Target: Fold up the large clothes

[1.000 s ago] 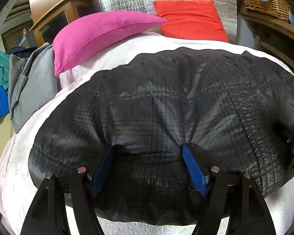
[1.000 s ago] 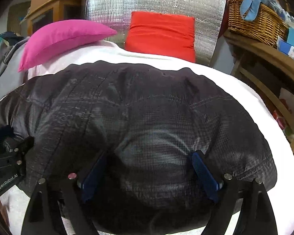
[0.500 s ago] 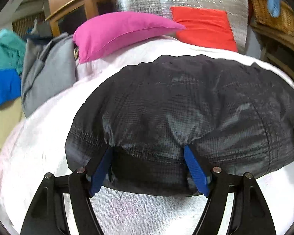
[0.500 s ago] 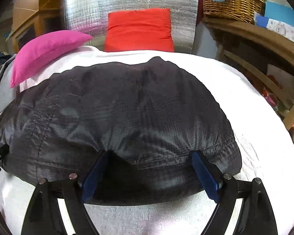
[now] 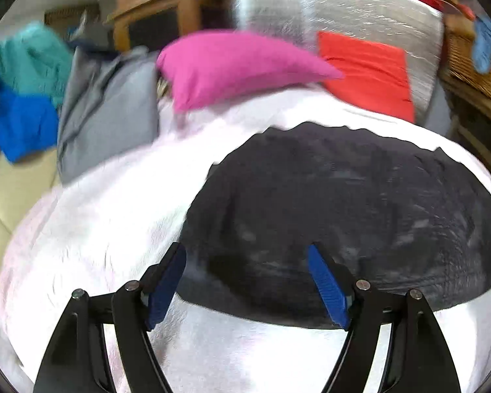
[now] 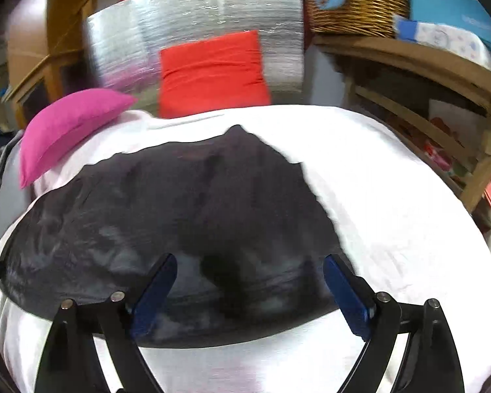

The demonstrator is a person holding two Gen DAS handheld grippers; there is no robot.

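Note:
A black quilted jacket (image 5: 360, 203) lies folded in a flat bundle on the white bed sheet (image 5: 114, 213). My left gripper (image 5: 245, 252) hovers open at the bundle's near left corner. Its left blue pad is over bare sheet and its right pad over the jacket's near edge, with neither pressing. In the right wrist view the same jacket (image 6: 180, 203) spreads across the sheet (image 6: 392, 196). My right gripper (image 6: 250, 260) stands wide open over the near edge, the fabric lying loose below the pads.
A pink pillow (image 5: 239, 62) and a red pillow (image 5: 370, 68) sit at the bed's far end against a silver foil panel (image 5: 327, 6). Grey (image 5: 104, 108) and blue clothes (image 5: 23, 121) pile up at the left. A wicker basket (image 6: 360, 6) tops a wooden shelf (image 6: 425, 65) at the right.
Both grippers have drawn back and risen from the jacket, which bulged between their jaws before and now lies free. The left view swung left, the right view right.

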